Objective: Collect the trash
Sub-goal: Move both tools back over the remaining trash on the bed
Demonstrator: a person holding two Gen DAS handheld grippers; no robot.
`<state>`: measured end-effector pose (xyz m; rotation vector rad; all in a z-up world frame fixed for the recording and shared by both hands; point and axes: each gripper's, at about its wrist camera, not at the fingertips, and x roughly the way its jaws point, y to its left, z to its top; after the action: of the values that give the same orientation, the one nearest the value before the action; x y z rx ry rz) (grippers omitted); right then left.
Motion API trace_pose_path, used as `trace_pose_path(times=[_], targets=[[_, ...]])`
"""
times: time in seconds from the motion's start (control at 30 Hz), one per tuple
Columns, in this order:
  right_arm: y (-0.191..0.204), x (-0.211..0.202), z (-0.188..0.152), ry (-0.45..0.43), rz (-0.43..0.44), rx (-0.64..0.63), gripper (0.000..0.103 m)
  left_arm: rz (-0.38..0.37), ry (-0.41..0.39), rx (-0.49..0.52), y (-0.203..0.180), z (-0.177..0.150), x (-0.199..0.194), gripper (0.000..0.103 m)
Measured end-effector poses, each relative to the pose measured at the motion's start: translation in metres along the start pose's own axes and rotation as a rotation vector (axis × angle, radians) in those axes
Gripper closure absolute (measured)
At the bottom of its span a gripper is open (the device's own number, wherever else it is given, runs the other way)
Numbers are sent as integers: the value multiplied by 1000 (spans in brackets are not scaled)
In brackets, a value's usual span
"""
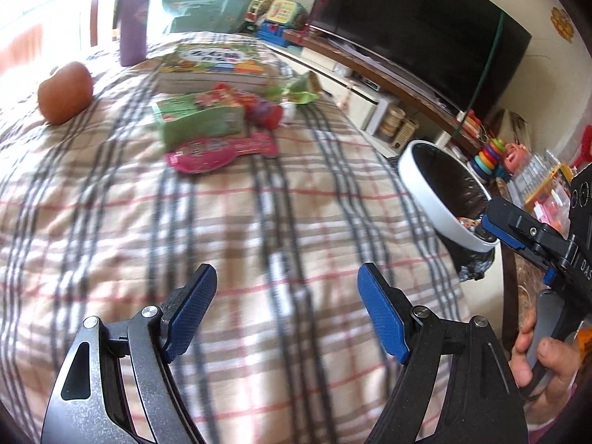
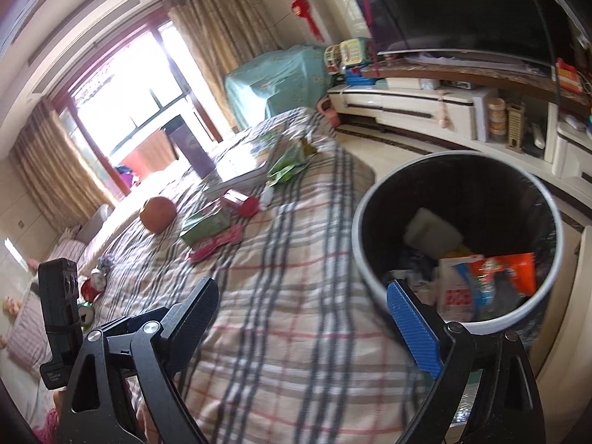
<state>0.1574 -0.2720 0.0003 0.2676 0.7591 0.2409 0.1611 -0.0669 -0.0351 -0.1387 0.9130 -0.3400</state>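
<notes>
Trash lies on a plaid-covered table (image 1: 259,222): a pink wrapper (image 1: 218,150), a green box (image 1: 199,120), a red wrapper (image 1: 264,109) and a green wrapper (image 1: 296,92). They also show in the right wrist view: the pink wrapper (image 2: 216,244), the green box (image 2: 205,225) and the green wrapper (image 2: 288,164). A white-rimmed bin (image 2: 458,240) with a black liner stands beside the table and holds several wrappers. My left gripper (image 1: 286,307) is open and empty above the cloth. My right gripper (image 2: 307,318) is open and empty beside the bin's rim; it shows in the left wrist view (image 1: 518,233).
An orange-brown fruit (image 1: 64,92), a purple flask (image 1: 133,18) and a stack of books (image 1: 218,66) sit on the table's far side. A TV (image 1: 418,29) on a low white cabinet (image 2: 425,107) with toys stands beyond the bin. A small alarm clock (image 2: 98,279) sits at the left.
</notes>
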Motion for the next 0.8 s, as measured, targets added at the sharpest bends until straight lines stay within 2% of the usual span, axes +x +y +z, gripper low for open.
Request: trace_pose_path(times=[0.43, 0.8], targets=[[27, 34, -11, 60, 47, -47, 9, 72, -17, -38, 51, 5, -9, 23], [30, 56, -9, 93, 62, -60, 9, 132, -24, 57, 86, 41, 10, 23]])
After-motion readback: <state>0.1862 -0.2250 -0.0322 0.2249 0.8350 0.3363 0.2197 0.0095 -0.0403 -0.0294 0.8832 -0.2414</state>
